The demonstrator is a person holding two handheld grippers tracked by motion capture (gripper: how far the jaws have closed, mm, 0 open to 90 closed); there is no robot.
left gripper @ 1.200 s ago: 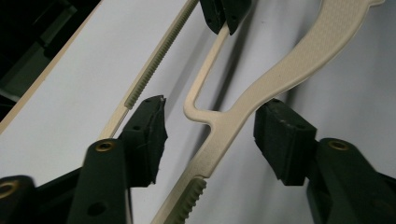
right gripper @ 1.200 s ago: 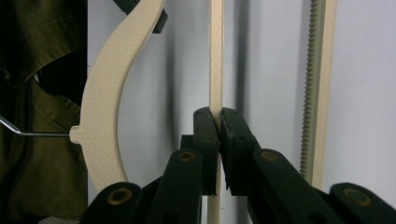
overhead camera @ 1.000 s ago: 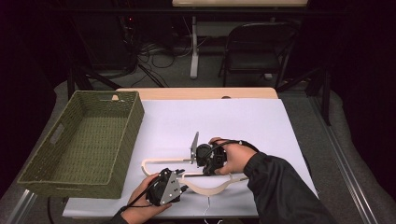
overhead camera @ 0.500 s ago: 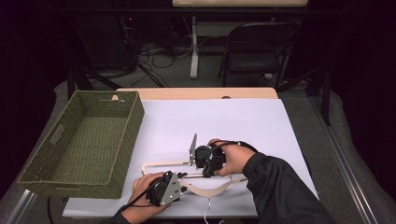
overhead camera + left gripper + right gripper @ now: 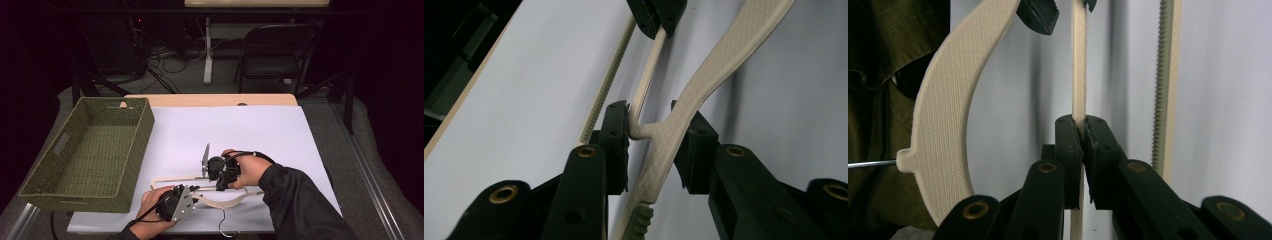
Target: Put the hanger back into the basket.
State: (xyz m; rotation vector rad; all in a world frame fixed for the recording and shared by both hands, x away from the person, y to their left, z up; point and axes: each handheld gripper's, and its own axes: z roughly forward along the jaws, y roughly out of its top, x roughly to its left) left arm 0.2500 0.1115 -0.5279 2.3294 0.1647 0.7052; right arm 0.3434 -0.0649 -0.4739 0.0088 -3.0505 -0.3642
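Nearest the front edge of the table (image 5: 310, 130), the left gripper (image 5: 176, 202) straddles the hanger (image 5: 227, 201) where a thin rail branches from the broad arm. In the left gripper view its jaws stand apart, one pad touching the junction, the other just clear, so it is open around the hanger (image 5: 704, 85) rather than clamped. A wire hook (image 5: 224, 227) lies at the very front edge.

A little farther in, the right gripper (image 5: 220, 176) is closed on the thin rail (image 5: 1078, 60); the right gripper view shows its pads pinched tight on that strip, with the ridged bar (image 5: 1168, 75) running beside it and the curved arm off to the side.

The hanger lies flat near the front edge, about midway along it, with the basket (image 5: 47, 175) at the left edge, empty so far as can be seen.

The risk, as I judge it: only a slim rail is held. If the right hand lifts or twists before the left closes, the rail may flex or slip in the pads and the hanger swing. The hook could snag the sleeve or the table edge.
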